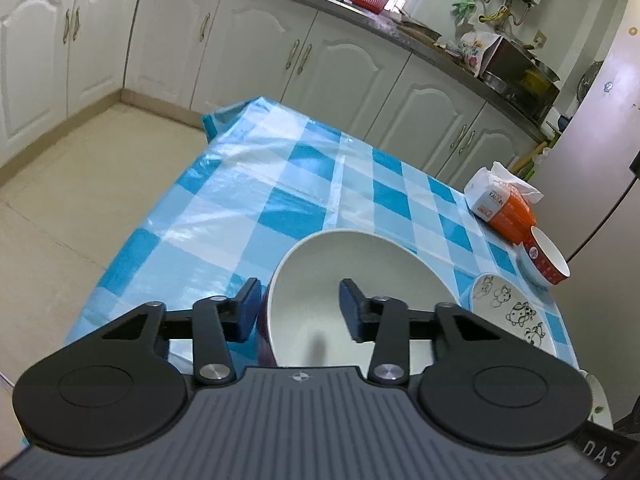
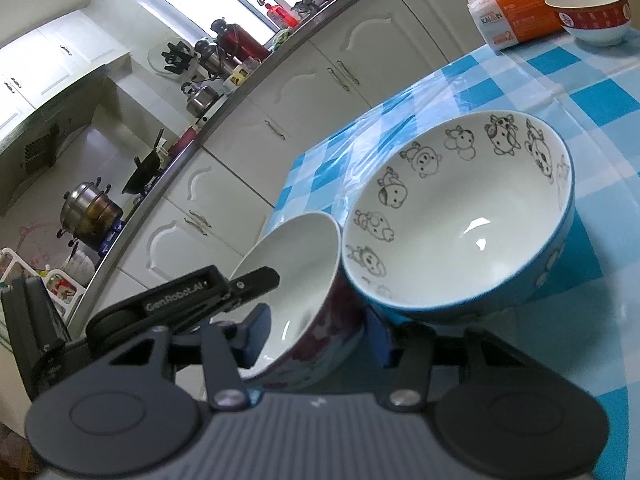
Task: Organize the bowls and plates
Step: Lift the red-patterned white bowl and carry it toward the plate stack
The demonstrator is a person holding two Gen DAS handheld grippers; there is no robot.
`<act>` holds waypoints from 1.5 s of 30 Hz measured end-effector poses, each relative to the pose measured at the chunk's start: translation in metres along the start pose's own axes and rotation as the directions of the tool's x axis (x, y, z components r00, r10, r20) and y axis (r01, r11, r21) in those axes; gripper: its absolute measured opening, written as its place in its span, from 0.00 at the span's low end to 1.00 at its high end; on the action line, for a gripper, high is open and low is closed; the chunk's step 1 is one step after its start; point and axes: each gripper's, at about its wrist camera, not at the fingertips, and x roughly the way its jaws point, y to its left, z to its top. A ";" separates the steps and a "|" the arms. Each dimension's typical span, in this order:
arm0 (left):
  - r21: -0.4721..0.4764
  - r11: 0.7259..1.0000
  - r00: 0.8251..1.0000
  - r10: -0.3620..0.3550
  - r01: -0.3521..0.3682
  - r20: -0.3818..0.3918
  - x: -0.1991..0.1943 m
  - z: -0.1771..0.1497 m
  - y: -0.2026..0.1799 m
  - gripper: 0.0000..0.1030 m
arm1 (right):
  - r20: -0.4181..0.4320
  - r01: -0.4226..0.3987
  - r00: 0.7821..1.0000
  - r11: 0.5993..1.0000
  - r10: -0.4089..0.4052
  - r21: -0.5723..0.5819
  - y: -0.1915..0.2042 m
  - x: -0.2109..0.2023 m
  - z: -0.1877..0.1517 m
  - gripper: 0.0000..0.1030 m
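Straddling the near rim of a white-lined, dark red bowl, the left gripper stood partly closed, one pad outside the wall and one inside; whether the pads actually pressed on the rim I could not tell. The right gripper reached the same bowl from the other side, likewise half closed with a finger on each side of its wall, and its grip was just as unclear. That bowl sat on the blue checked tablecloth, touching a larger blue bowl with cartoon animals drawn inside. Farther back, a small red bowl stood beside an orange tissue pack.
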 end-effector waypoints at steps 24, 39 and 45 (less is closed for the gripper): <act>0.018 1.000 1.000 0.011 -0.011 0.026 -0.025 -0.011 -0.006 0.36 | -0.002 0.051 0.999 0.997 -0.051 -0.056 0.004 -0.007 -0.004 0.34; 0.041 0.997 0.997 -0.072 0.071 0.024 -0.078 -0.039 -0.034 0.36 | 0.000 0.029 1.000 0.992 -0.029 -0.123 0.012 -0.079 -0.014 0.34; 0.062 0.992 0.994 -0.108 0.110 -0.029 -0.076 -0.061 -0.053 0.36 | 0.013 0.058 0.998 0.993 -0.056 -0.107 -0.006 -0.113 -0.020 0.34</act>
